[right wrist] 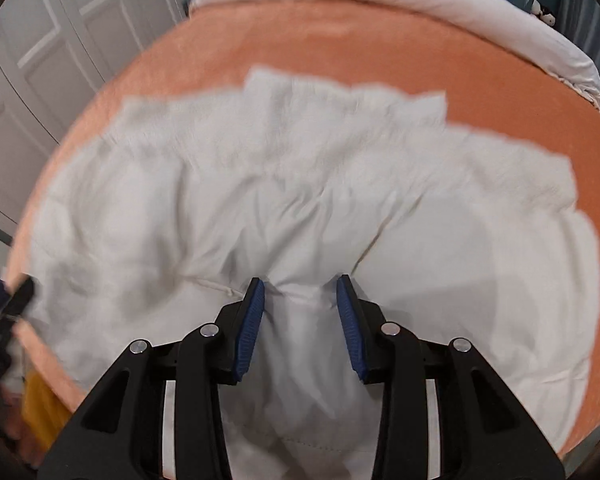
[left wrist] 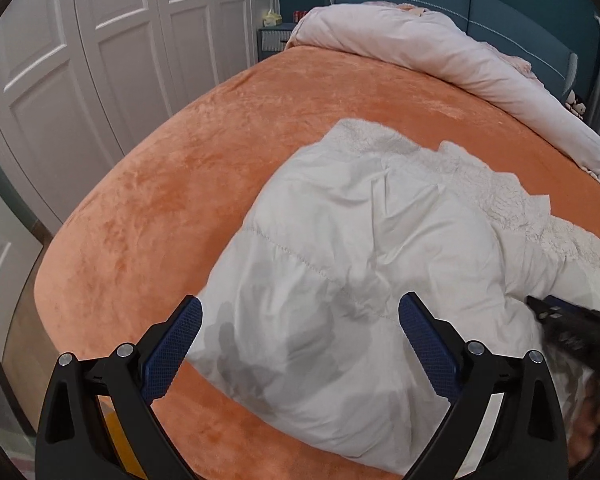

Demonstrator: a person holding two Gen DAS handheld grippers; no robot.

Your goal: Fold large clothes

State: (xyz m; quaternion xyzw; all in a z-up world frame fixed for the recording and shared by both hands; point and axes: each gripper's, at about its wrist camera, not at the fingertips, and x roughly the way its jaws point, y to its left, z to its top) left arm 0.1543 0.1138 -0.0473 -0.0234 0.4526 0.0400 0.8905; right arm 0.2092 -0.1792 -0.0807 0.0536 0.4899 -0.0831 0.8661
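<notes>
A large white padded coat point(left wrist: 364, 264) with a fleecy lining lies spread on the orange bed cover point(left wrist: 180, 184). My left gripper point(left wrist: 300, 312) hangs open above the coat's near end, nothing between its blue pads. In the right wrist view the coat point(right wrist: 300, 184) fills the frame, blurred by motion. My right gripper point(right wrist: 300, 288) is shut on a bunched fold of the white coat, the cloth pinched between both pads. In the left wrist view the right gripper point(left wrist: 556, 316) shows at the right edge, over the coat, with a hand behind it. The left gripper point(right wrist: 8, 296) appears at the left edge of the right wrist view.
A rolled pale pink duvet point(left wrist: 440, 52) lies across the head of the bed against a blue headboard point(left wrist: 480, 4). White wardrobe doors point(left wrist: 100, 40) stand along the left side. A small bedside table point(left wrist: 274, 38) with a tissue box sits in the corner. Something yellow point(right wrist: 40, 412) lies below the bed's near edge.
</notes>
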